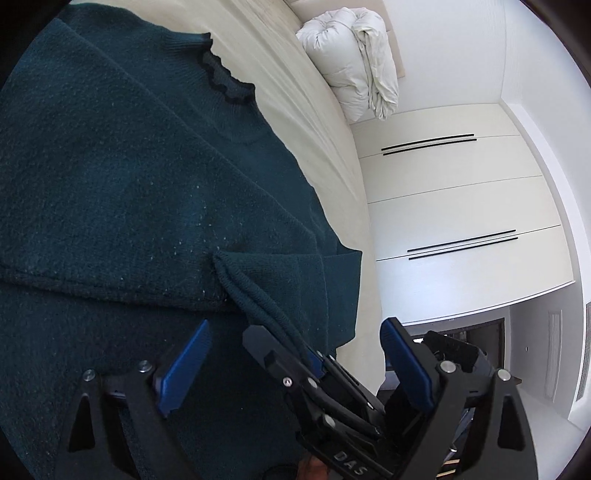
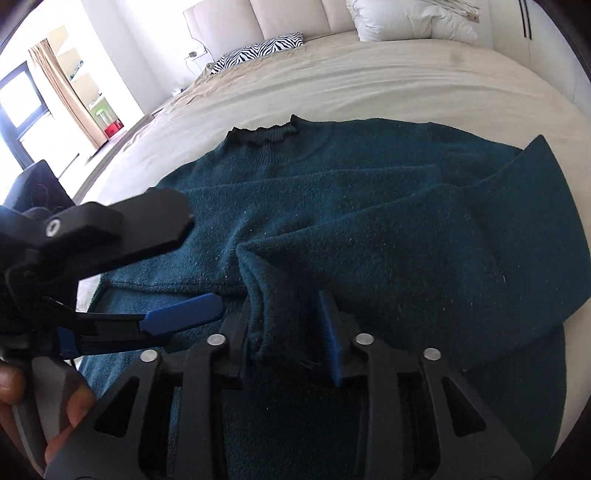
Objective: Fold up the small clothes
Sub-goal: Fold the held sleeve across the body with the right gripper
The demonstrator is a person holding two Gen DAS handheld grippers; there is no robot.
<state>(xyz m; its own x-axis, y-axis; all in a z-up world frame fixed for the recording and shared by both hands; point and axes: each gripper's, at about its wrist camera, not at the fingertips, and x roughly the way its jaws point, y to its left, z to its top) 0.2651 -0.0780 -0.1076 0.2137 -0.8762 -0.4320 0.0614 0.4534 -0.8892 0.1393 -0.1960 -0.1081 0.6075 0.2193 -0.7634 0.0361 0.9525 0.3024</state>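
With both sleeves folded in, one sweater [image 2: 369, 229], two pillows [image 2: 410, 16].

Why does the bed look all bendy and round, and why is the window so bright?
Right wrist view: the fisheye lens curves the bed into a dome, and daylight washes out the window. Left wrist view: the same lens bends the straight wardrobe doors; the sweater stays dark yet sharp; black corners frame both pictures.

Two wrist-mounted fisheye cameras look down at close range over a teal sweater [image 1: 129, 177] on a bed [image 2: 332, 85]: the left faces white wardrobe doors [image 1: 461, 206], the right faces the headboard [image 2: 288, 16]. Both share the sweater's ruffled collar [image 2: 264, 136].
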